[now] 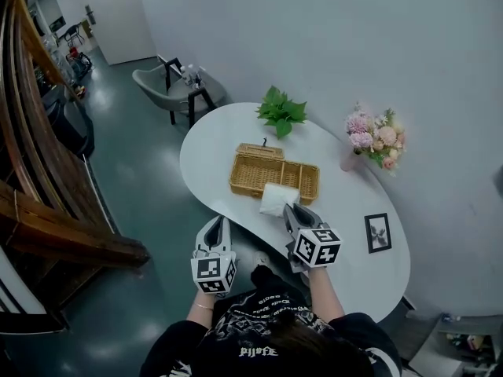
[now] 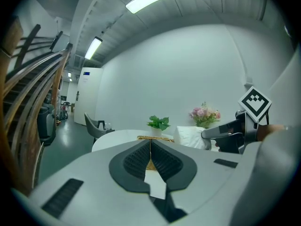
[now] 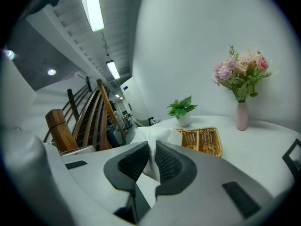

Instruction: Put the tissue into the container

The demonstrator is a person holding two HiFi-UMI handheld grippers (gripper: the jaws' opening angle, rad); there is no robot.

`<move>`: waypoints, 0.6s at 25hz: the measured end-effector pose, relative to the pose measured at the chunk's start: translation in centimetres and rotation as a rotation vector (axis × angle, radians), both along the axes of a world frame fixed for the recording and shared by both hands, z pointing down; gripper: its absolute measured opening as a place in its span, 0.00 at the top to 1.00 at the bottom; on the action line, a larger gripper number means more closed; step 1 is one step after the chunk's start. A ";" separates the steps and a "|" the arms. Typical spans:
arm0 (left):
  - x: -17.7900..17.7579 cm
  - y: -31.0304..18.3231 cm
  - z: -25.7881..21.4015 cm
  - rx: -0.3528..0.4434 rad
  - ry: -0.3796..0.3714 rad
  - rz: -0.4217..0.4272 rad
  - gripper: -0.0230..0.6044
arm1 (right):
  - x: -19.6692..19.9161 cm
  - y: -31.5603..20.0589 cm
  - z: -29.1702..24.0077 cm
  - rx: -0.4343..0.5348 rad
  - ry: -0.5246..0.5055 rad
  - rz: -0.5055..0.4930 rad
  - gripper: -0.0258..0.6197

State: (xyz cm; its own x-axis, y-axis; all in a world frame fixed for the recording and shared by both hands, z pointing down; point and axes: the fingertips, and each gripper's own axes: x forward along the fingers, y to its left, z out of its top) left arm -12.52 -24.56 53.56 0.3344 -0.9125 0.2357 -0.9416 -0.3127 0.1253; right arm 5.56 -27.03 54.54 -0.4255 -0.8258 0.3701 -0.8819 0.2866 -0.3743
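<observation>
We see the white oval table ahead; just beyond our right gripper sits the woven wicker basket. The left gripper is clenched, empty. The right's jaws clamp the white tissue — seemingly at the basket's near rim.

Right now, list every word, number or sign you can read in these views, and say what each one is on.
Shirt print: white lettering on the person's black shirt, upside down and too blurred to read.
Marker cubes: square black-and-white patterns only, no letters.
Framed picture: no text visible.
Nothing else carries legible text.
</observation>
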 end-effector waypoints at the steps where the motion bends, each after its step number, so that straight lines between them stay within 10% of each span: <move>1: 0.0 -0.2 0.0 0.000 -0.001 -0.002 0.92 | -0.1 -0.4 -0.2 0.003 0.000 -0.004 0.85; 15: 0.3 -2.4 0.3 -0.037 -0.033 -0.001 0.92 | -2.3 -6.7 -1.5 0.009 -0.002 -0.069 0.85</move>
